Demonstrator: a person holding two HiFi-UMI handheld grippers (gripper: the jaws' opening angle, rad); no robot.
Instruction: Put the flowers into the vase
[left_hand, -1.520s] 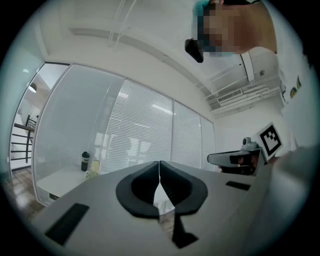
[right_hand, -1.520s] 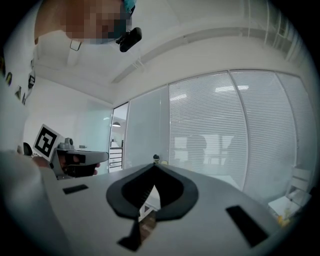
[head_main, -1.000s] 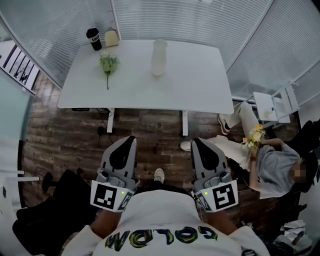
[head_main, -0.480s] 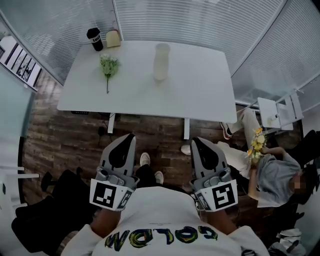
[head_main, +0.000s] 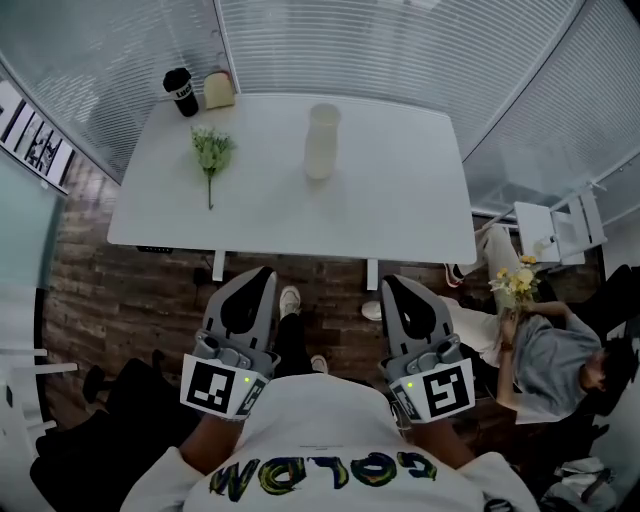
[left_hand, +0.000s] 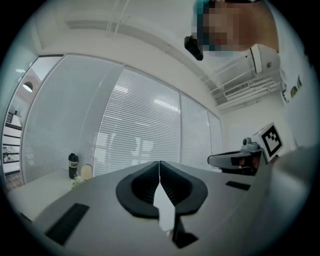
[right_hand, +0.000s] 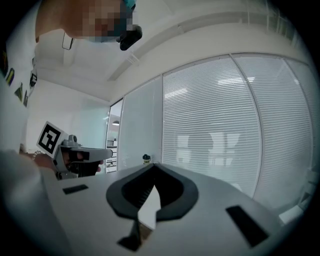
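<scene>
the room is closed in by glass walls hung with blinds (head_main: 330, 40), over a dark wooden floor (head_main: 130, 290). a white tabletop (head_main: 400, 200) is set ahead, well apart from both claws. a seated person (head_main: 560, 350) is seen off to the right, near a white chair (head_main: 550, 215), with a bunch of yellow blooms (head_main: 515, 283) held up; that bunch is not on the tabletop.

the left claw (head_main: 262, 273) and the right claw (head_main: 388, 282) are held side by side, level and pointed toward the tabletop. both are clenched, the jaws met at their tips, and nothing is gripped in either.

the vase (head_main: 321, 141) is stood upright near the middle of the tabletop, ahead and between the two claws. the flowers (head_main: 211, 155) are laid flat to its left, well apart from it, ahead and to the left of the left claw. their long axis runs roughly from far to near, with the green head at the far end and the bare stem pointed toward the near edge. the left claw is judged the nearer, and the stem end would be met first from this side. nothing is seen between the stem and the near edge.

a black cup (head_main: 180, 92) and a small tan object (head_main: 219, 90) are stood at the far left corner, beyond the flower head and apart from it; they could be brushed if a reach were carried too far.
</scene>
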